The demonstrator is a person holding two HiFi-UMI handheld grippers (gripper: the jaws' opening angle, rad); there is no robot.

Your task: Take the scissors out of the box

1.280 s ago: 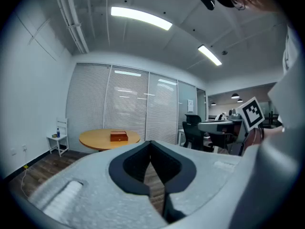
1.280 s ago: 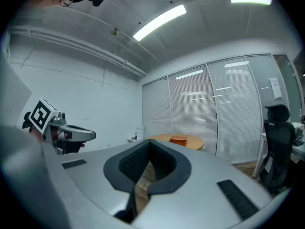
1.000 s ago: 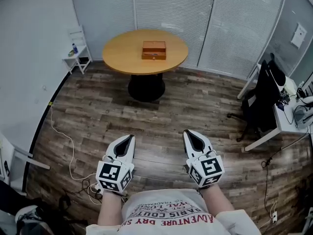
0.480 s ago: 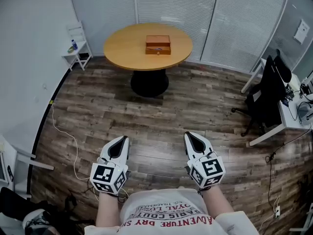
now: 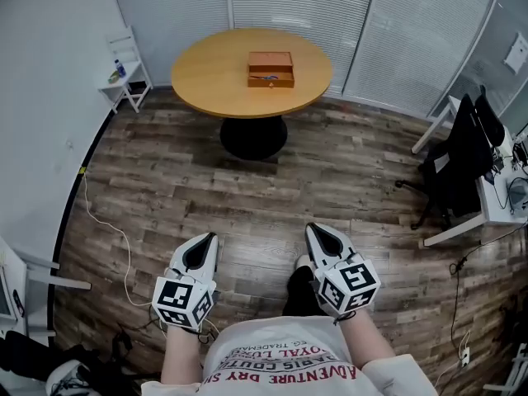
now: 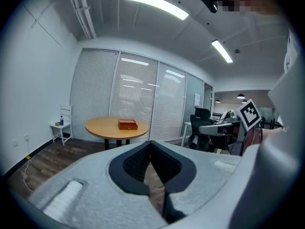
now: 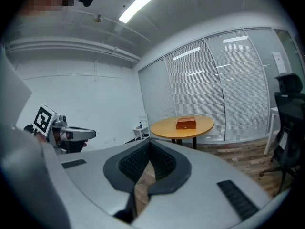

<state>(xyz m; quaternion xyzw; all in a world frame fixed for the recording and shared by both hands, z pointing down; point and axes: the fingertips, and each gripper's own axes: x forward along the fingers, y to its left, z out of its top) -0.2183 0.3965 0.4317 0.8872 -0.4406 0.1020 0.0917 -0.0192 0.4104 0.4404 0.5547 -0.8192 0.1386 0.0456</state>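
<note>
Your left claw (image 5: 209, 239) and right claw (image 5: 313, 230) are both pressed together, pinching nothing, above the floor (image 5: 247, 196). The box (image 5: 271, 68) sits on the round counter (image 5: 206, 85), well apart from them; scissors too small to tell.

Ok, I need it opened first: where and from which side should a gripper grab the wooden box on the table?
Probably the small fitting midway along the wooden box's front face, which faces the person: come in level from the table's near side. Whether it is a latch or a knob is too small to tell.
</note>
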